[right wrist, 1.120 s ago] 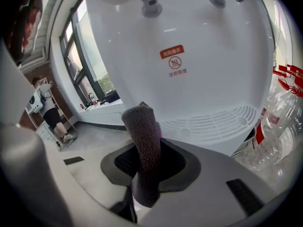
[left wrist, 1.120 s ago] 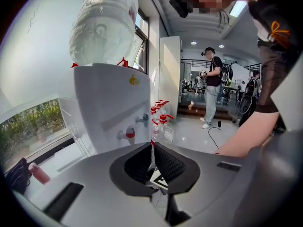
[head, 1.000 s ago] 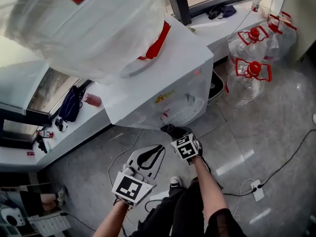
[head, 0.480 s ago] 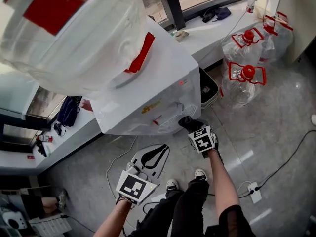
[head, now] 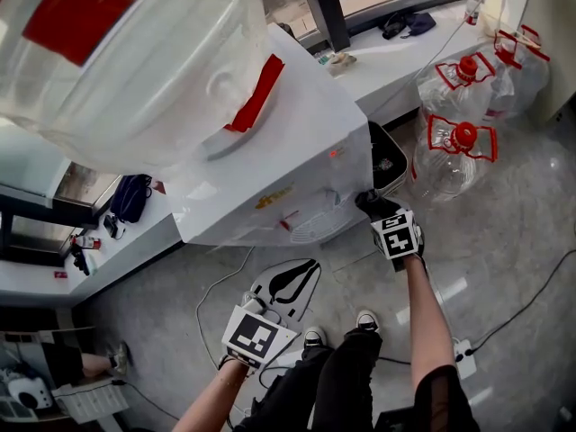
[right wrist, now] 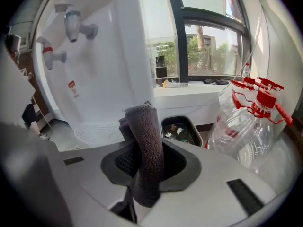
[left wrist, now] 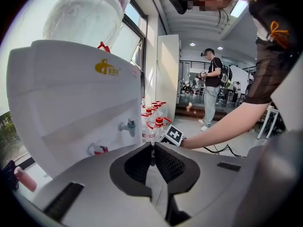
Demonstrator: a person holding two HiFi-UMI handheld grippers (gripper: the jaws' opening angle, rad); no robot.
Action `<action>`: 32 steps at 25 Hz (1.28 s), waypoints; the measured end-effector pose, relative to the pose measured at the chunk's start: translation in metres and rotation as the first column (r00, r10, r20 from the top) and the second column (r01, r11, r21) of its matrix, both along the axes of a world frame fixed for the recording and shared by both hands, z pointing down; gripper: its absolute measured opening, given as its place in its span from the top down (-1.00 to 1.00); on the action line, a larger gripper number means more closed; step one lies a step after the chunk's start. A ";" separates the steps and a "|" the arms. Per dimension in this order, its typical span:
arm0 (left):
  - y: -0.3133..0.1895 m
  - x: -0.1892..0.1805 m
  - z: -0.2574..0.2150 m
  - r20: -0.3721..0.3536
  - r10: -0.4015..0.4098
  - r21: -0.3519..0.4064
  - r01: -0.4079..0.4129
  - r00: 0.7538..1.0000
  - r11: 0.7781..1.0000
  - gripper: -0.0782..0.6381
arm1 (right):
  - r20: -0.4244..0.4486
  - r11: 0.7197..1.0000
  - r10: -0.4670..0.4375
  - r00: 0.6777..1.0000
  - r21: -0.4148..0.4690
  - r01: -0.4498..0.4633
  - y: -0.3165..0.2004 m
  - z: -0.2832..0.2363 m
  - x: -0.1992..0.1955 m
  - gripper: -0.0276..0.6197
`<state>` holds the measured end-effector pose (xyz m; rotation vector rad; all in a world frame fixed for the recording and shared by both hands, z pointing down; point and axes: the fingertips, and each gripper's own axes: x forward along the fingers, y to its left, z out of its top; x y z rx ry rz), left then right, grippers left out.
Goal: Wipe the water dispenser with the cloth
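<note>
The white water dispenser stands in front of me with a big clear bottle on top. My right gripper is at the dispenser's lower right front corner, shut on a dark grey cloth. In the right gripper view the cloth stands up between the jaws of the right gripper, beside the dispenser's white wall and below its two taps. Whether the cloth touches the wall does not show. My left gripper hangs low in front of the dispenser, shut on nothing.
Several large water bottles with red caps stand on the floor to the right. A black bin sits beside the dispenser. A white window ledge runs behind. Cables and a power strip lie on the grey floor. People stand far off.
My right gripper with the cloth has slid to the right along the dispenser's lower front, from under the taps to the right corner. The left gripper has barely moved.
</note>
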<state>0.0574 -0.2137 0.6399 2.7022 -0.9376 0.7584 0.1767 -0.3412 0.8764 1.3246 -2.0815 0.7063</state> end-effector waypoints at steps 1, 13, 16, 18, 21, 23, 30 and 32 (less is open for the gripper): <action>0.000 0.000 0.000 0.003 0.001 0.006 -0.001 1.000 1.000 0.72 | -0.005 1.000 0.018 1.000 -0.002 -0.018 -0.002 -0.001 0.007 0.59; 0.013 -0.023 0.015 0.017 -0.057 -0.013 0.057 0.998 0.998 0.72 | 0.021 0.999 0.025 0.999 -0.035 -0.024 0.066 0.034 -0.011 0.59; 0.022 -0.032 0.023 0.024 -0.066 -0.016 0.066 0.998 0.998 0.72 | 0.043 0.998 -0.005 0.999 -0.063 0.008 0.089 0.045 -0.039 0.59; 0.028 -0.038 0.028 0.027 -0.064 -0.009 0.064 0.998 0.998 0.72 | 0.062 0.997 -0.034 0.997 -0.063 0.038 0.098 0.051 -0.062 0.59; 0.034 -0.048 0.036 0.024 -0.069 0.004 0.069 0.997 0.998 0.72 | 0.091 0.995 -0.079 0.993 -0.050 0.084 0.105 0.058 -0.099 0.59; 0.036 -0.056 0.042 0.031 -0.070 0.013 0.070 0.997 0.997 0.72 | 0.113 0.991 -0.121 0.986 -0.039 0.126 0.107 0.061 -0.127 0.59; 0.033 -0.075 0.055 0.024 -0.065 0.053 0.064 0.998 0.997 0.72 | 0.118 0.958 -0.284 0.951 -0.012 0.287 0.106 0.070 -0.208 0.59; 0.033 -0.076 0.059 0.019 -0.056 0.063 0.055 0.998 0.997 0.72 | 0.098 0.954 -0.296 0.950 -0.006 0.298 0.098 0.074 -0.214 0.59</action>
